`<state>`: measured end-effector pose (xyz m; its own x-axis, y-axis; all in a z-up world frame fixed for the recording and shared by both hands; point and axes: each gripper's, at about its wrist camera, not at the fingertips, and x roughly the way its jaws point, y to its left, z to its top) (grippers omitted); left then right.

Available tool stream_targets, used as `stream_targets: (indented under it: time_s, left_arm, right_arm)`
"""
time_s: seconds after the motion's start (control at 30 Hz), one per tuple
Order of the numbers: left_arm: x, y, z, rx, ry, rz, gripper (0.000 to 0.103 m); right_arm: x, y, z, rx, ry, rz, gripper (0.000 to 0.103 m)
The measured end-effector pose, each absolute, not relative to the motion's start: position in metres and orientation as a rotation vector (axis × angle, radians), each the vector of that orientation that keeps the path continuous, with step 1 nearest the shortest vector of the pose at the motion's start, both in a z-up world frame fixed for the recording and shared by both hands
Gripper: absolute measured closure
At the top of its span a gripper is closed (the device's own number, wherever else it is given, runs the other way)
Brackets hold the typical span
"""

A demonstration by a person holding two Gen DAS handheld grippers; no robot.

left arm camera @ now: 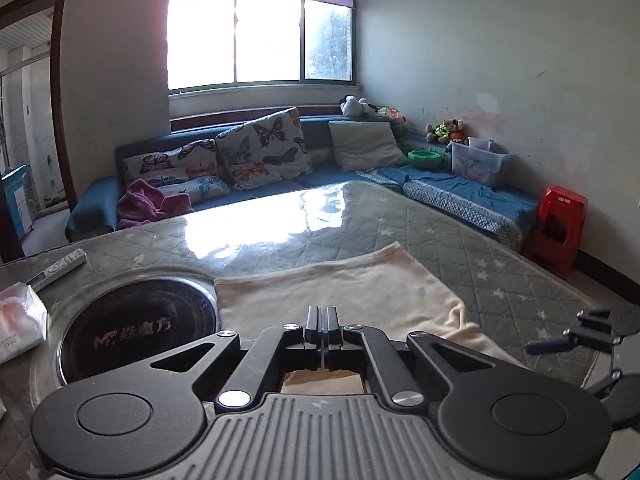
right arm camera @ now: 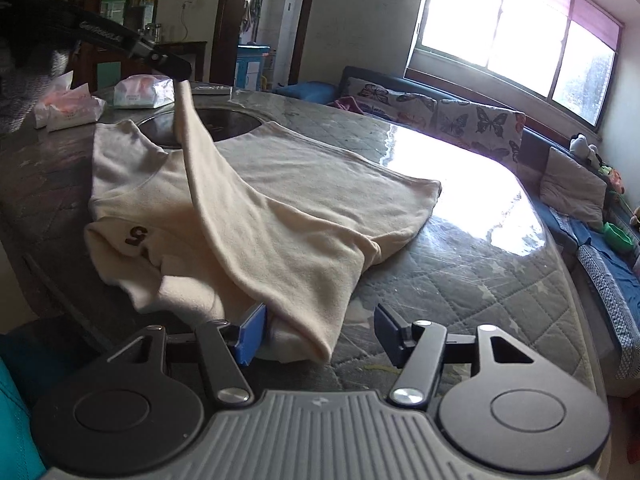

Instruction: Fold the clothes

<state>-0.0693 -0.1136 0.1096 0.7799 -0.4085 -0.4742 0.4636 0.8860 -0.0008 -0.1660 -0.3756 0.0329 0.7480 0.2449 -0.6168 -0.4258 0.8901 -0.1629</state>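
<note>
A cream sweater (right arm camera: 280,184) with a brown figure on its front lies on the quilted table (right arm camera: 460,272); it also shows in the left wrist view (left arm camera: 340,288). My left gripper (left arm camera: 323,320) is shut on part of the sweater and holds it lifted; in the right wrist view it sits at the upper left (right arm camera: 176,66), with the cloth hanging from it in a taut fold. My right gripper (right arm camera: 318,330) is open at the sweater's near edge, jaws on either side of the folded hem. It shows at the right edge of the left wrist view (left arm camera: 576,332).
A round black cooktop (left arm camera: 136,320) is set into the table by the sweater. Tissue packs (right arm camera: 144,90) and a remote (left arm camera: 60,268) lie at the table's far side. A blue sofa with butterfly cushions (left arm camera: 260,148) and a red stool (left arm camera: 558,224) stand beyond.
</note>
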Motion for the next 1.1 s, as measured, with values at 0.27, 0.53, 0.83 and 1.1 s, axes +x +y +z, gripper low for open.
stream_targets:
  time_s: [0.27,0.53,0.83,1.1]
  left_arm:
    - [-0.071,-0.159,0.166,0.165,0.321,-0.594,0.102]
    - [-0.072,-0.166,0.178,0.167,0.277,-0.613,0.102]
    - [-0.086,-0.109,0.113,0.120,0.428,-0.556,0.102]
    - [-0.114,-0.076,0.043,0.191,0.584,-0.515,0.102]
  right_arm:
    - [-0.157,-0.359,0.033,-0.295,0.585,0.370,0.035]
    - [-0.158,-0.383,0.036,-0.280,0.576,0.240,0.035]
    - [-0.170,-0.407,0.027,-0.294,0.612,0.195,0.033]
    - [-0.172,-0.413,0.030,-0.320,0.635,0.236,0.024]
